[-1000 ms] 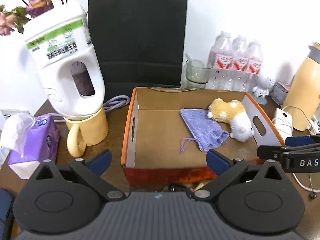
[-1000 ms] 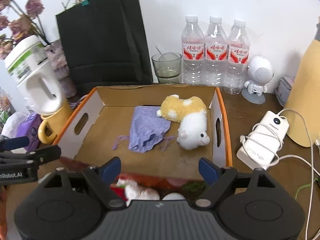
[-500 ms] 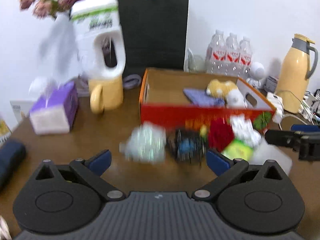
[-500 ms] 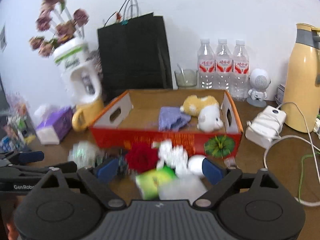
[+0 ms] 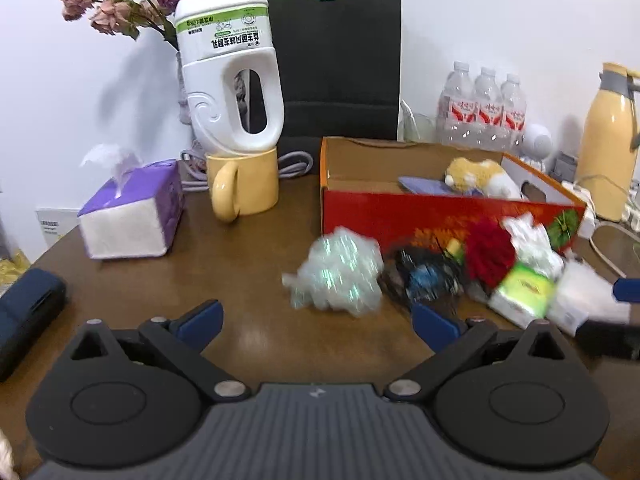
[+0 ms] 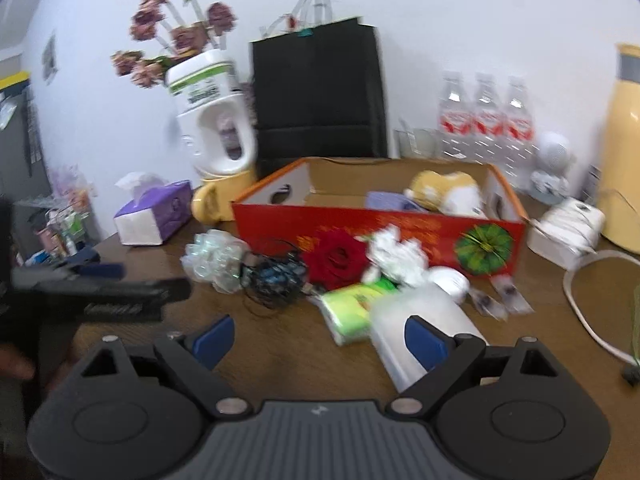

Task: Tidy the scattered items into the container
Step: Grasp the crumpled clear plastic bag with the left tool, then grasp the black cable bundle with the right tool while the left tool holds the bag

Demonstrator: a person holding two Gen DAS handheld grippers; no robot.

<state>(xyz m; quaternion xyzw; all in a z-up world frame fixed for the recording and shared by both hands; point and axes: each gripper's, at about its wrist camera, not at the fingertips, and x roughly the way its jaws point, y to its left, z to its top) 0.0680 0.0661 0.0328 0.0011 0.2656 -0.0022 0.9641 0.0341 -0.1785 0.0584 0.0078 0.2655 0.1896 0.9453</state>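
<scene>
We count two things already inside the red cardboard box (image 5: 444, 216): a purple drawstring pouch (image 5: 424, 186) and a yellow-and-white plush toy (image 5: 476, 176), both toward its far right corner. The rest lies on the wooden table (image 5: 248, 280), in a row just in front of the box's near wall. From left to right there is an iridescent plastic bow (image 5: 336, 276), a tangle of dark cord with blue parts (image 5: 424, 276), a red rose (image 6: 336, 256), a crumpled white bow (image 6: 396, 256), a green-and-white packet (image 6: 352, 308), a frosted white bottle on its side (image 6: 416, 320) and some small clear sachets (image 6: 496, 296).

Our left gripper (image 5: 316, 320) hangs wide open and empty, short of the iridescent bow. Our right gripper (image 6: 320, 340) has just been opening; nothing is clamped, though the frosted bottle lies beside its right finger. By our reckoning most of the tidying remains.
</scene>
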